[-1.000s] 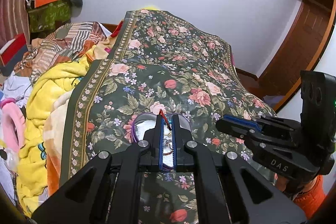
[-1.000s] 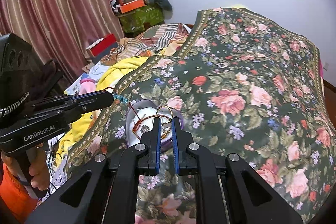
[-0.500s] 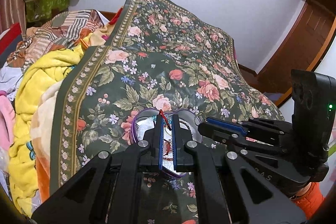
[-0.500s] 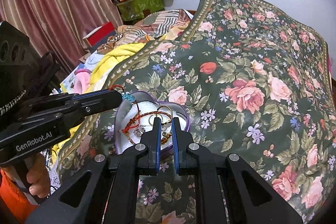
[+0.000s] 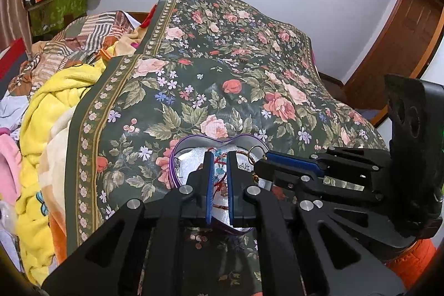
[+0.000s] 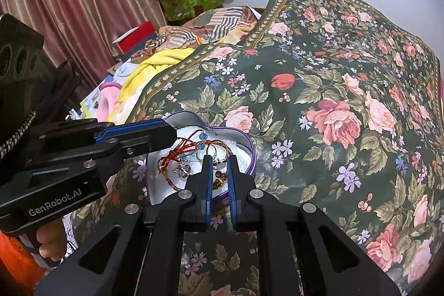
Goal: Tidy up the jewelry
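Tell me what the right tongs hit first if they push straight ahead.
Likely the gold ring in the heart box, just beyond the right tongs; depth is unclear.

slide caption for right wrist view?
Both grippers, right and left, poised over a heart-shaped tin of tangled jewelry on a floral bedspread.

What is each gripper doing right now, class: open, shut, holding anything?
Left gripper: slightly open over the heart-shaped tin; the red thread bracelet lies between its fingers, not clamped.
Right gripper: slightly open above the gold ring, holding nothing.
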Motion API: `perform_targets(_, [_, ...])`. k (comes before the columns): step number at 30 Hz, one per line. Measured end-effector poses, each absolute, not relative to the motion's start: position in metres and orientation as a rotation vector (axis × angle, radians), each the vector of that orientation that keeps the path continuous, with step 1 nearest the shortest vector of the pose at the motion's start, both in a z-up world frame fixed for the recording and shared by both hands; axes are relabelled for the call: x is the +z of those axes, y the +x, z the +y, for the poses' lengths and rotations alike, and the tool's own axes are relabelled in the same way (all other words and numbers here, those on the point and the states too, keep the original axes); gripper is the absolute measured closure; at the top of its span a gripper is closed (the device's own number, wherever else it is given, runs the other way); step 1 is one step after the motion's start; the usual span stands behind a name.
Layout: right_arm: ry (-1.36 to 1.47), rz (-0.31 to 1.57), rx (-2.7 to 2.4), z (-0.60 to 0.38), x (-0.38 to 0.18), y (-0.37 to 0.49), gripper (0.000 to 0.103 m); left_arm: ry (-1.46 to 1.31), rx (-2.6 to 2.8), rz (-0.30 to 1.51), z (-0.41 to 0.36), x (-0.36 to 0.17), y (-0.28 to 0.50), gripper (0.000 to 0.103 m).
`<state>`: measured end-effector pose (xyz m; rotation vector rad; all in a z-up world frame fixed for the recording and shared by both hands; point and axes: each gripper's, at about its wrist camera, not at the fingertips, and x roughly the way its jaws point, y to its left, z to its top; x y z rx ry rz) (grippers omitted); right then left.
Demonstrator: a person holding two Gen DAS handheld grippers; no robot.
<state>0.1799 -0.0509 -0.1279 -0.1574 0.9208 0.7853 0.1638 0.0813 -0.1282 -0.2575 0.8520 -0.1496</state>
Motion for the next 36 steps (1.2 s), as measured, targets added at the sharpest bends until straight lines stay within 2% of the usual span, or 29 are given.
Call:
perform_targets(1, [-0.162,0.925,0.789,-0.05,-0.128,0.179,0.094,-0.259,-0.148,0.856,0.082,-0.128,0.163,0.095])
perform_targets(6, [-0.168,0.928,0.795,-0.051,-0.122,0.176,0.091,-0.261,-0.132,0.846,0.085,-0.123,0.156,0.07])
perform_targets(9, [-0.166,0.91,0.787,-0.053,-0.116,0.173,0.08,-0.254,-0.124,0.833,0.086,-0.116,0.151,0.07])
perform_targets(10, [-0.166,0.896,0.781,-0.055,-0.112,0.172,0.08,-0.248,-0.113,0.822,0.087,-0.111,0.148,0.07])
perform_targets(18, [-0.115,0.766,0.733,-0.074,-0.066,0.153,0.08,-0.226,-0.042,0.681,0.096,-0.062,0.117,0.07])
perform_targets(31, [-0.01,0.39,0.681,-0.115,0.044,0.07,0.08,-0.155,0.019,0.358,0.076,0.032,0.022,0.07])
perform_targets(36, [0.005,0.308,0.669,-0.121,0.06,0.042,0.08,-0.083,0.041,0.265,0.055,0.052,-0.012,0.062])
